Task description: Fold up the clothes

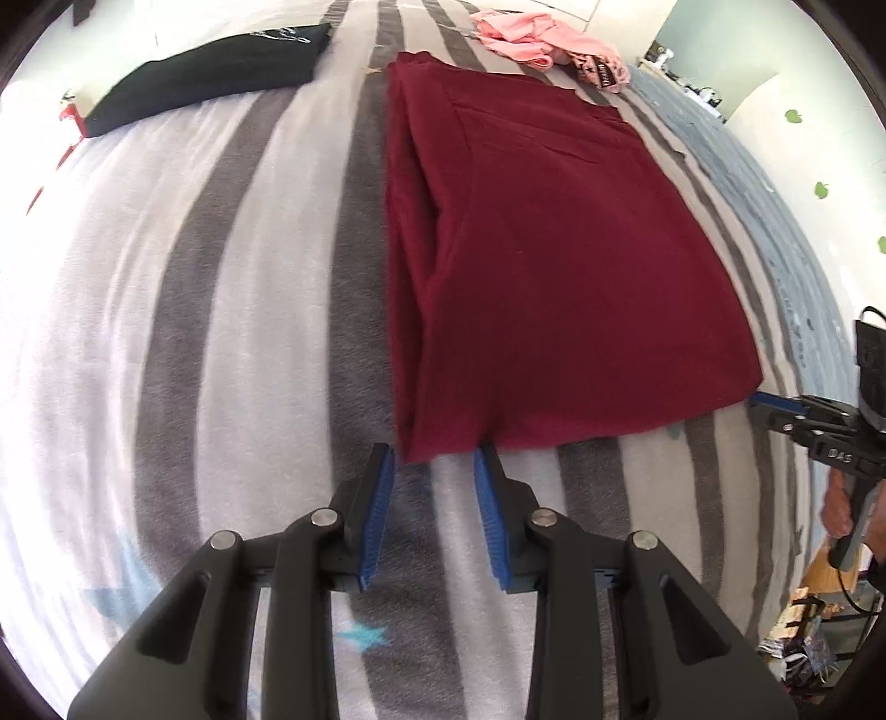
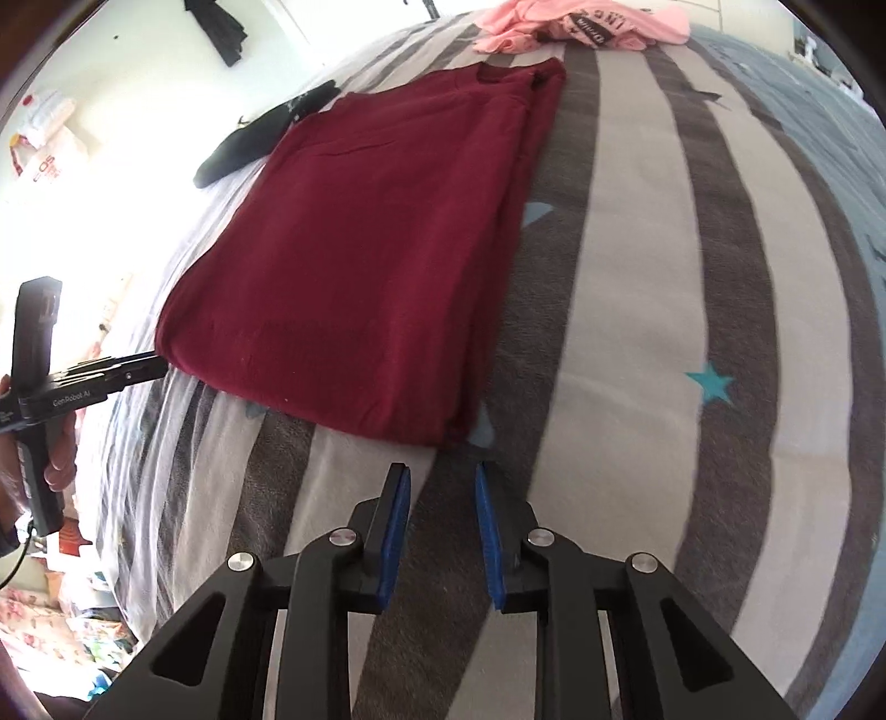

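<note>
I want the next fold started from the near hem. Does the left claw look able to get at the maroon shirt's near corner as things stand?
Probably yes. The left claw is open, with the maroon shirt's near corner right at its fingertips, and only bare striped bedspread around it.

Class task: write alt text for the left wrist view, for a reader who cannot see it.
A maroon garment, folded lengthwise, lies flat on a striped blanket, with the open left gripper at its near corner. The right gripper is at the opposite near corner; a black garment and a pink one lie beyond.
</note>
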